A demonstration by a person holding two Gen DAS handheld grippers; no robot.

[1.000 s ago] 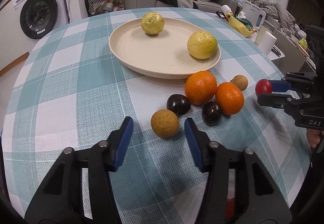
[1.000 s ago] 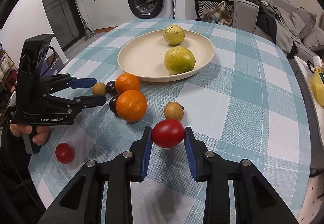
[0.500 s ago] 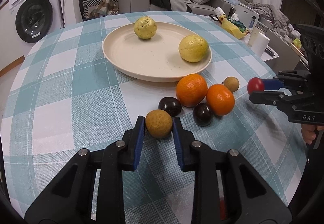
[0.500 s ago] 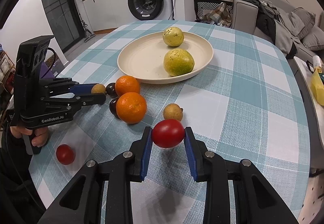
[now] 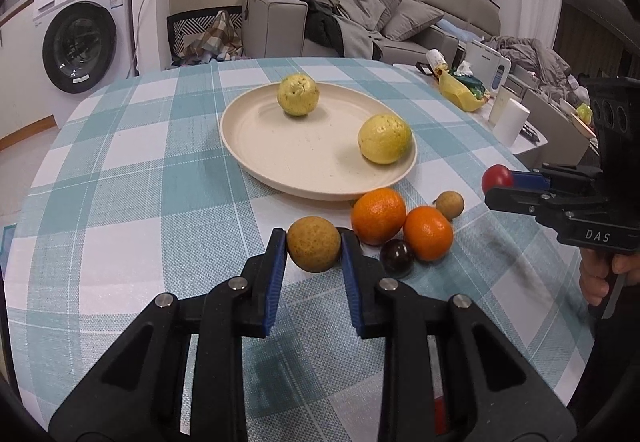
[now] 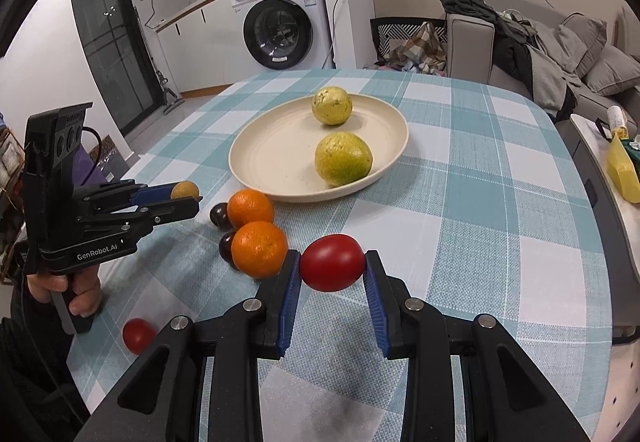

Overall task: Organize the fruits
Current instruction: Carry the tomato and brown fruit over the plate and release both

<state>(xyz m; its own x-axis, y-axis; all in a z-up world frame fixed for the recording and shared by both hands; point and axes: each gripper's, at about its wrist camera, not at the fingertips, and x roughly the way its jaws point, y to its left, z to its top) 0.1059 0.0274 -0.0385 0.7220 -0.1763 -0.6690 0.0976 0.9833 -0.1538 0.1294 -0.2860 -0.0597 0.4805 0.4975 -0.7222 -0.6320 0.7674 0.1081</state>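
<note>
The left hand-held gripper (image 5: 314, 250) pinches a brown fruit (image 5: 314, 249) and the right hand-held gripper (image 6: 331, 264) a tomato (image 6: 331, 263); round, they may slip out.

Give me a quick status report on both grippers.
Left gripper shut on brown fruit. Right gripper shut on red tomato. Plate ahead, path clear.

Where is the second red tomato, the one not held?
In the right wrist view, the loose red tomato lies on the tablecloth at lower left, just below the left gripper.
</note>
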